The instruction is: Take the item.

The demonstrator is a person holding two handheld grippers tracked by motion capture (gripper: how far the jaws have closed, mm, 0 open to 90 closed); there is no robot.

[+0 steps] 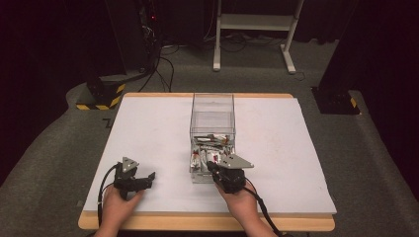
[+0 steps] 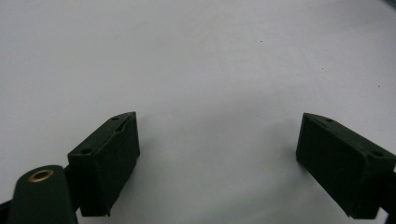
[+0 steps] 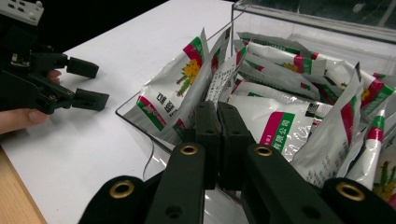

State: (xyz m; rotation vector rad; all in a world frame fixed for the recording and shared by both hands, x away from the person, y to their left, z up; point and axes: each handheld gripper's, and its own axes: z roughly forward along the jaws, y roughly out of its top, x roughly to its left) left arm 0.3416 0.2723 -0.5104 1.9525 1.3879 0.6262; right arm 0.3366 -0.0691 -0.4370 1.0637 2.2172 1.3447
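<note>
From above, your left claw [image 1: 148, 178] rests on the white bench [image 1: 276, 148], well apart from the clear box [image 1: 212, 118] in the middle. Your right claw [image 1: 211, 167] sits at the near end of that box, right over the packets [image 1: 210, 148] piled inside.

Along your left claw [image 2: 217, 154], the two jaws are spread wide with just bare bench between them. It holds nothing.

Along your right claw [image 3: 218, 135], the jaws are pressed together, and I see nothing between them. The tips sit among the packets [image 3: 275, 126] at the near wall of the box [image 3: 308, 23]. The other claw [image 3: 86, 84] waits open to the side.

My guess is you want one packet. Open the jaws first, slide them around one packet's edge, then squeeze and lift slowly.
</note>
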